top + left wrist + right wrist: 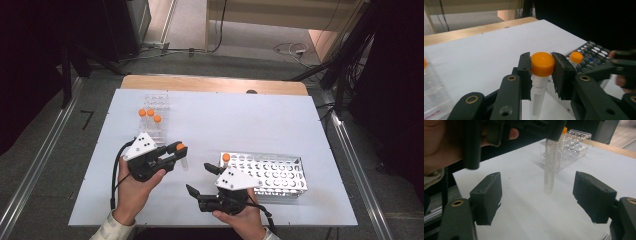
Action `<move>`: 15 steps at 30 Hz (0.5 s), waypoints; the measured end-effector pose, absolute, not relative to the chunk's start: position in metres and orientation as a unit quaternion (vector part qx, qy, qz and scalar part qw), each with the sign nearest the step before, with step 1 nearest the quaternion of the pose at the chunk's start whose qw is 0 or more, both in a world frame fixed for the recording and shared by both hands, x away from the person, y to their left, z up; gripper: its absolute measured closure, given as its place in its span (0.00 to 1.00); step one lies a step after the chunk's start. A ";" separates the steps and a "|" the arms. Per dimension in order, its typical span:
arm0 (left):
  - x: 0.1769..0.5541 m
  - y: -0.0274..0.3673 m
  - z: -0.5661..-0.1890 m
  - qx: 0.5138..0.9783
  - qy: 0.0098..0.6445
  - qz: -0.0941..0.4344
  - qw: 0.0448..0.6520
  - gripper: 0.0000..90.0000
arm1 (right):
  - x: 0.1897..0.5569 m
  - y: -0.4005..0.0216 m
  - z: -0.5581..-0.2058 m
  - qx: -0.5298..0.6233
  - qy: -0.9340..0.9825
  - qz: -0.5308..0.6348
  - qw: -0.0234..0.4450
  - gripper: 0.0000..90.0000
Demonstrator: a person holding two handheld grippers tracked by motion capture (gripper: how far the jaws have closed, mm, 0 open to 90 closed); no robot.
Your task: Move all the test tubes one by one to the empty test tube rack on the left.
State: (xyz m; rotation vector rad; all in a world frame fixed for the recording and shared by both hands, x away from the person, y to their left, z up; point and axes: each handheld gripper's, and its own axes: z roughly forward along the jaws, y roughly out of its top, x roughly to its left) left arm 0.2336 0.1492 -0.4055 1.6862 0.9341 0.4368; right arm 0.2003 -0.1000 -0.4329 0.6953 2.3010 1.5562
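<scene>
My left gripper (180, 148) is shut on the orange cap of a clear test tube (539, 95), which hangs upright above the white table (240, 125). In the left gripper view both pads press the cap (542, 64) from either side. My right gripper (199, 178) stands open just right of the held tube, nothing between its jaws. In the right gripper view the tube (549, 165) hangs beyond the wide-apart jaws (536, 192). A metal rack (280, 175) to the right holds one orange-capped tube (226, 157) at its near-left corner.
A clear plastic rack (156, 107) at the back left carries three orange-capped tubes. A wooden strip (215, 84) borders the table's far edge. The person's hands and sleeves come in at the front edge. Dark floor and cables surround the table.
</scene>
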 end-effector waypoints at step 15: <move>0.255 0.196 -0.392 0.680 0.445 0.228 0.536 0.78 | 0.184 -0.127 -0.429 0.240 0.795 0.538 0.144 0.21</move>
